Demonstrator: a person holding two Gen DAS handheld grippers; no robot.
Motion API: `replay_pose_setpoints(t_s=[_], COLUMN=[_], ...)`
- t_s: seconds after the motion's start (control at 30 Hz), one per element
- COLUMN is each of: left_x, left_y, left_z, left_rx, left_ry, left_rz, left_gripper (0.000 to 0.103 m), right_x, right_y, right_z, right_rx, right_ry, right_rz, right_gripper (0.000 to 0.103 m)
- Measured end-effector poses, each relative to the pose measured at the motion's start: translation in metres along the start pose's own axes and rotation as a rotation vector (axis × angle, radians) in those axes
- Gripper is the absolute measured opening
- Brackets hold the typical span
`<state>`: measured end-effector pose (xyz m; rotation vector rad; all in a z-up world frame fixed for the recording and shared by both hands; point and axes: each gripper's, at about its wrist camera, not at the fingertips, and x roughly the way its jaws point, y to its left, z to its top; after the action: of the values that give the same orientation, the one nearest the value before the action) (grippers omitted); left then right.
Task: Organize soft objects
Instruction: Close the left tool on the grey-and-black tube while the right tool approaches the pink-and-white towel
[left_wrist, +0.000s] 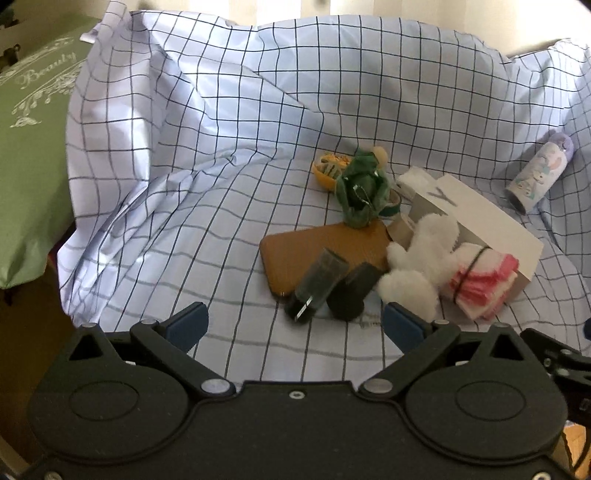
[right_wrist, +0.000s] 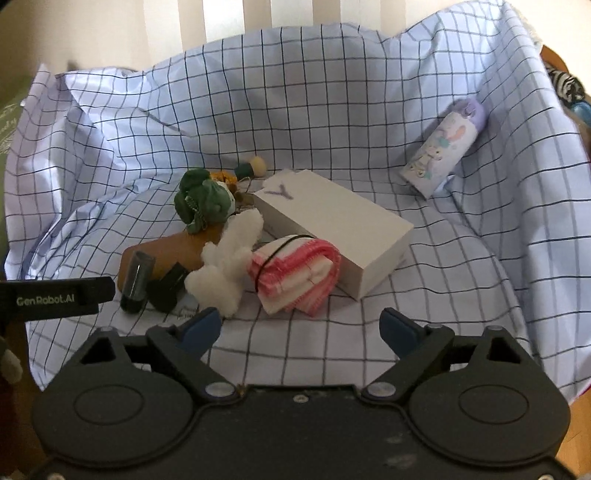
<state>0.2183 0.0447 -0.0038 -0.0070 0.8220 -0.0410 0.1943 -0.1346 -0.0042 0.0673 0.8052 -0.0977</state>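
A white plush toy (left_wrist: 421, 262) (right_wrist: 229, 258) lies on the checked cloth (left_wrist: 221, 147) (right_wrist: 332, 110) beside a pink and white folded cloth bundle (left_wrist: 484, 288) (right_wrist: 299, 277) bound by a black band. A green plush toy (left_wrist: 362, 192) (right_wrist: 201, 201) lies behind them. My left gripper (left_wrist: 295, 326) is open and empty, just in front of two dark cylinders (left_wrist: 317, 288). My right gripper (right_wrist: 301, 326) is open and empty, just in front of the pink bundle.
A white box (left_wrist: 480, 221) (right_wrist: 332, 229) lies behind the bundle. A brown flat case (left_wrist: 314, 251) (right_wrist: 173, 247) lies under the cylinders (right_wrist: 138, 280). A patterned bottle (left_wrist: 539, 173) (right_wrist: 443, 151) lies at the right. A yellow item (left_wrist: 327, 168) sits behind the green plush. A green cushion (left_wrist: 33, 147) is at the left.
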Motion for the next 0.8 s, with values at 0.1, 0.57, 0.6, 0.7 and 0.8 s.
replay_pose_setpoints(t_s=[0.1, 0.57, 0.6, 0.7, 0.8], left_x=[0.009, 0.049, 0.049, 0.050, 0.057], left_y=[0.002, 0.016, 0.019, 0.027, 0.033], left_z=[0.006, 0.007, 0.009, 0.017, 0.025], left_rx=[0.004, -0.126, -0.157, -0.259, -0.353], left_ry=[0.007, 0.114, 0.116, 0.128, 0.153], left_rz=[0.003, -0.030, -0.043, -0.087, -0.126], left_gripper=[0.097, 0.097, 0.097, 0.097, 0.097], right_x=[0.012, 0.045, 0.047, 0.050, 0.050], right_y=[0.003, -0.006, -0.006, -0.007, -0.006], right_z=[0.004, 0.006, 0.005, 0.003, 0.002], right_rx=[0.014, 0.076, 0.079, 0.084, 0.081], right_ry=[0.008, 0.073, 0.078, 0.087, 0.088], right_rz=[-0.002, -0.021, -0.021, -0.016, -0.016], right_gripper=[0.091, 0.091, 0.091, 0.091, 0.091])
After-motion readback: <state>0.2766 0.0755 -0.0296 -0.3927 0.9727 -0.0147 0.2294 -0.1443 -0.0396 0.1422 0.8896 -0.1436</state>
